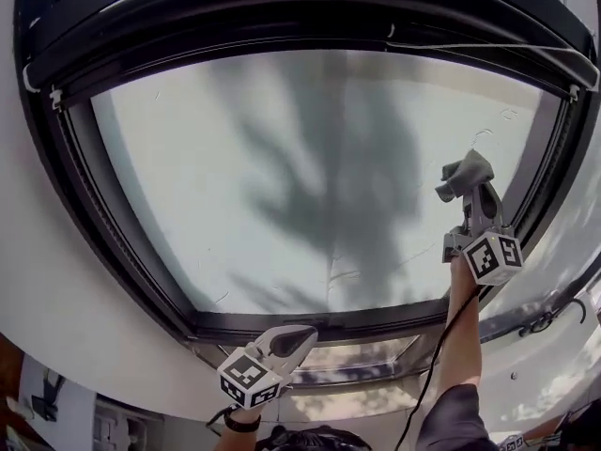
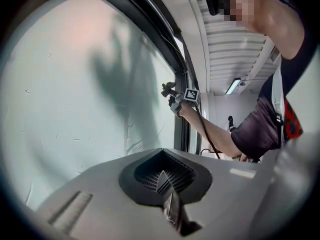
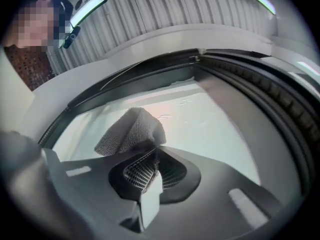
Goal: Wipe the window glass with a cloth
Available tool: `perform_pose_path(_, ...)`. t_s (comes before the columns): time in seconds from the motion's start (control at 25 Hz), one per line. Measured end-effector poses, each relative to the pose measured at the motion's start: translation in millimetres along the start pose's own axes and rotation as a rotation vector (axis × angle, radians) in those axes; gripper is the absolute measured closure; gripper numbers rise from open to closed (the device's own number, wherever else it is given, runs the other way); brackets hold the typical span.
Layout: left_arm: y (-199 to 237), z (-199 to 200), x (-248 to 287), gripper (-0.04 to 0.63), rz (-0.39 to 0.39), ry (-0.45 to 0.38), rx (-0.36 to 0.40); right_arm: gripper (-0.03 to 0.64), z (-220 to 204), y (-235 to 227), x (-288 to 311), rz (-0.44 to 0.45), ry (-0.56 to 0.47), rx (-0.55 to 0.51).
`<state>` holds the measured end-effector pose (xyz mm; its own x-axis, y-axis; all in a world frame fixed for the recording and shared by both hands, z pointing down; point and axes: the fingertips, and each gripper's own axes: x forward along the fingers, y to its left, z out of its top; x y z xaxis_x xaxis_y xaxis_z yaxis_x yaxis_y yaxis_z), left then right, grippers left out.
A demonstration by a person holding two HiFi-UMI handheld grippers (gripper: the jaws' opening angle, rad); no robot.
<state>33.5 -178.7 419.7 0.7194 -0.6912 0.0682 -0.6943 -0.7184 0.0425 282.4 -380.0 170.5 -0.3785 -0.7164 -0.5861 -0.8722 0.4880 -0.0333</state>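
near rt edge of glass [image 1: 282, 177], rt hand-held gripper [image 1: 473, 194] grips cloth [image 1: 464, 173].

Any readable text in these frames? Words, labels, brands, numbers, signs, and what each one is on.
No readable text in any view.
left marker cube, on the left tongs: square black-and-white patterns only, no letters or digits.
right marker cube, on the right tongs: the same, patterns only.
cloth: plain grey, no tag or print visible.
window glass: no sticker or lettering, only shadow and streaks.
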Motion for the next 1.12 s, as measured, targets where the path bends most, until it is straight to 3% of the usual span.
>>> perform_pose_path(0.2,3.6,3.0,7.2,0.594,0.021,0.000,-0.004,0.604,3.0,-79.1,-19.5,-0.153,-0.032,0.026)
perform_pose_path(0.36,-2.3,0.3,21.2,0.594,0.010,0.015,0.000,0.603,-1.0,-76.7,-16.7,-0.126,-0.044,0.065)
perform_pose_path(0.44,-6.1,-1.5,29.8,0.594,-0.002,0.025,0.006,0.603,5.5,-54.6,-13.1,-0.042,-0.069,0.093)
perform_pose_path(0.64,5.5,-7.3,19.5,0.594,0.043,0.048,-0.001,0.603,23.9,91.2,10.0,0.321,-0.121,0.163)
perform_pose_path(0.8,27.2,-5.1,-23.0,0.594,0.133,0.020,-0.002,0.603,-3.8,232.2,35.1,0.563,-0.087,0.240)
perform_pose_path(1.12,73.0,-7.4,-143.9,0.594,0.383,-0.044,-0.032,0.601,-80.2,480.0,59.4,0.867,0.047,0.317)
